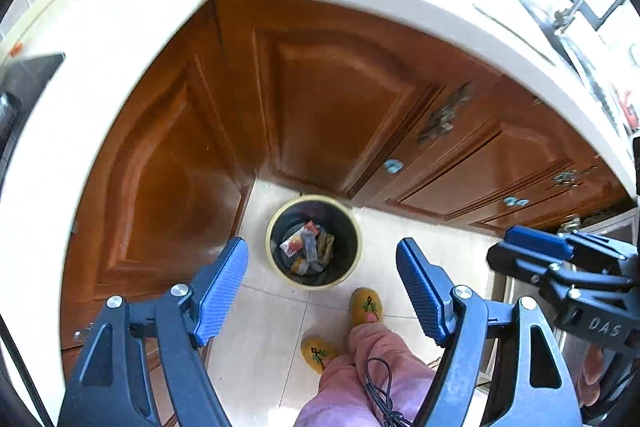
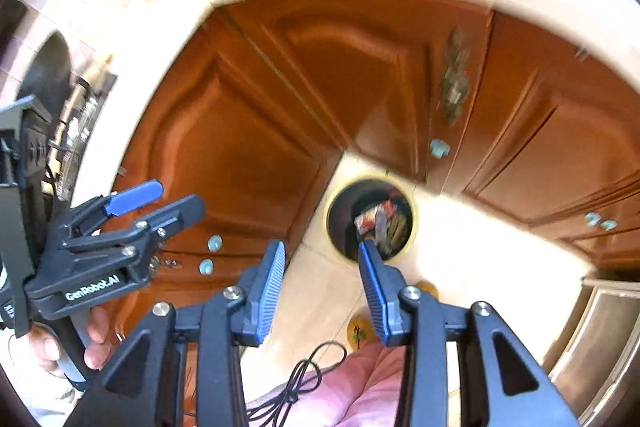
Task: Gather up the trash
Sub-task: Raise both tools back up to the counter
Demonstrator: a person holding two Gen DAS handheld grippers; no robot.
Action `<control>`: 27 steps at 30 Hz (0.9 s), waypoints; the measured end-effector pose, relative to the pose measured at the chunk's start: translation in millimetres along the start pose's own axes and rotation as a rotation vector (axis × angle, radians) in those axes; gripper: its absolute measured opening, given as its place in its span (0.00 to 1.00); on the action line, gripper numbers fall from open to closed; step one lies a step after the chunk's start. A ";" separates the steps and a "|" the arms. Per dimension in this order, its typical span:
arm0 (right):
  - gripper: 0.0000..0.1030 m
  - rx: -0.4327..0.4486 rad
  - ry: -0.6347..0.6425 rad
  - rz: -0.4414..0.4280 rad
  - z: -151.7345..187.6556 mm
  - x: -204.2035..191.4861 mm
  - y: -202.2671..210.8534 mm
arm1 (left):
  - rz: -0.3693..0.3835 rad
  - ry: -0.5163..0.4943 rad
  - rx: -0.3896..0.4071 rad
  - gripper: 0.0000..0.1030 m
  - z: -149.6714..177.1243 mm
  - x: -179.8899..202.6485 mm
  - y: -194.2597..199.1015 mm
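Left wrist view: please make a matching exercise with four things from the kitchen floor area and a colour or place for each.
Things:
1. trash bin
2. wrappers
3. slippers
4. cabinet doors

Descriptions:
A. brown wood, under the countertop
B. yellow, on the person's feet
C. lying inside the bin
D. round, standing on the tile floor in the corner

Pairs: 1-D, 2-C, 3-B, 4-A

One trash bin (image 1: pixel 314 242), two slippers (image 1: pixel 366 305), two grippers (image 1: pixel 322 291).

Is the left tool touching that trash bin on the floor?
Apart. The left wrist view shows the left tool open and empty, high above the bin far below on the floor.
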State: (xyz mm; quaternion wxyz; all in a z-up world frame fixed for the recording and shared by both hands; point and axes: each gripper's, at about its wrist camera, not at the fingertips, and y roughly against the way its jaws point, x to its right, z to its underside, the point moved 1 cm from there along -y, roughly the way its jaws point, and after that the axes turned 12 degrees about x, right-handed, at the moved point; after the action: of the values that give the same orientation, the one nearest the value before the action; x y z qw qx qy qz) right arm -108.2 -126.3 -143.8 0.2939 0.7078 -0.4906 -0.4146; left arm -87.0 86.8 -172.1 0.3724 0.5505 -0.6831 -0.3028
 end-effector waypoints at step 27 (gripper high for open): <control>0.38 0.375 0.043 0.040 -51.5 -23.5 150.4 | 0.059 -0.159 0.313 0.83 -82.4 60.3 135.2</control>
State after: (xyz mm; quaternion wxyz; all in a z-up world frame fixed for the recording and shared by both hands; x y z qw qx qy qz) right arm -135.0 -155.8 11.9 0.1754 0.7489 -0.5671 -0.2947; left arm -95.8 56.0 -5.6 0.2357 0.5558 -0.7651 -0.2242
